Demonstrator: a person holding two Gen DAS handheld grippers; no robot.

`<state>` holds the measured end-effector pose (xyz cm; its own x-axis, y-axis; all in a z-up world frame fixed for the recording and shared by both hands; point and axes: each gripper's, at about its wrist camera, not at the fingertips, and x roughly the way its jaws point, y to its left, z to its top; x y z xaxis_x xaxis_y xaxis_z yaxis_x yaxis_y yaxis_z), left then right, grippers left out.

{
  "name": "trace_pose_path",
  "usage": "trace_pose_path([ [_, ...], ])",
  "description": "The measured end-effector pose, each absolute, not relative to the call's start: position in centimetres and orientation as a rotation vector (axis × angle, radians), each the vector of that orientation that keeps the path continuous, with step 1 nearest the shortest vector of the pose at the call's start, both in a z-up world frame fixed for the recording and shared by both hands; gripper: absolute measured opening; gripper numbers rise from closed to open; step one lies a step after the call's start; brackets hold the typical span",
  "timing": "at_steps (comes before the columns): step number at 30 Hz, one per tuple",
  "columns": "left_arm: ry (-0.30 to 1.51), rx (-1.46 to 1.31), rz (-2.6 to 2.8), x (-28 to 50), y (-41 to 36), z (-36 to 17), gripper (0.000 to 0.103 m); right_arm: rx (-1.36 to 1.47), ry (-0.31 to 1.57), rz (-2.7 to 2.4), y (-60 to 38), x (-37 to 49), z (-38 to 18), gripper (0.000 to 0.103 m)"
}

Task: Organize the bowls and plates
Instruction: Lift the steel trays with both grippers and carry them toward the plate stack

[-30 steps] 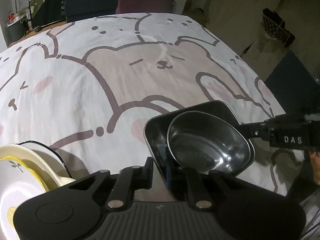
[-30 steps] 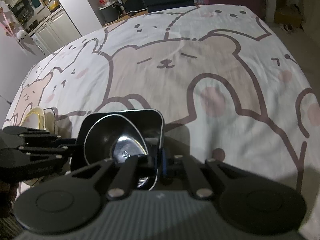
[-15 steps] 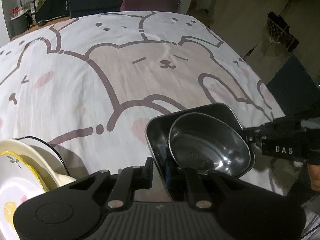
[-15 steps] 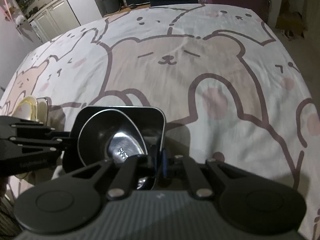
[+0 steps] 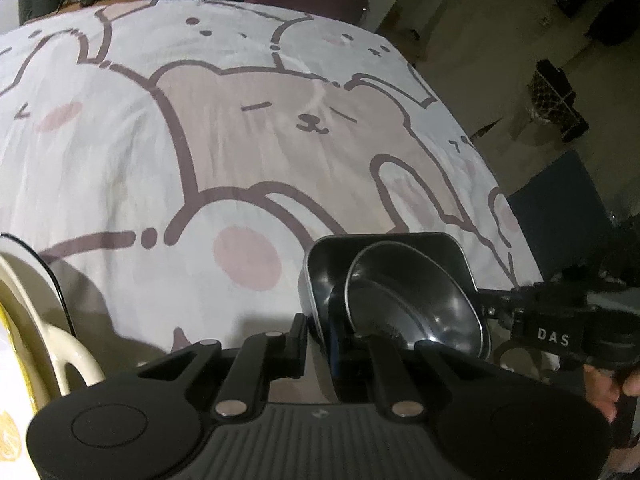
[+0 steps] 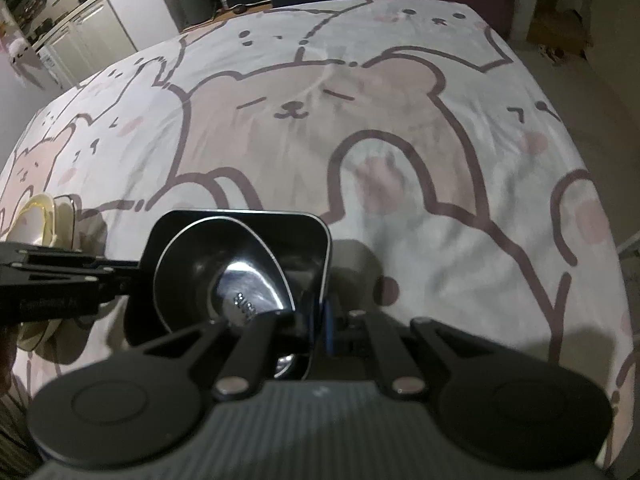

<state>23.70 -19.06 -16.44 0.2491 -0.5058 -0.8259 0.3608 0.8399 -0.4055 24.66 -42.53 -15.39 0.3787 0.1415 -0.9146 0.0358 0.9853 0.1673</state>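
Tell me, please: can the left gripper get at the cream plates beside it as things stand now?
Probably not yet. The left gripper has its jaws shut on the rim of the square metal tray, which the right gripper also holds. The cream plates lie close on its left, with nothing between.

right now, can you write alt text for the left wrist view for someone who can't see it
The left gripper is clamped on the near rim of a square metal tray with a round metal bowl sitting tilted inside, while the right gripper grips the tray's far side. They are above a bear-print cloth; cream and yellow plates are at left.
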Motion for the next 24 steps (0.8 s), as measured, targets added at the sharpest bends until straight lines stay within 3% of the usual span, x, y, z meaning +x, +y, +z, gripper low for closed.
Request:
trace_pose_path([
  [24,1.178,-0.206,-0.602,23.5,-18.4,-15.6,0.009,0.174,1.150,0.056,-42.7,24.0,-14.1,0.006],
])
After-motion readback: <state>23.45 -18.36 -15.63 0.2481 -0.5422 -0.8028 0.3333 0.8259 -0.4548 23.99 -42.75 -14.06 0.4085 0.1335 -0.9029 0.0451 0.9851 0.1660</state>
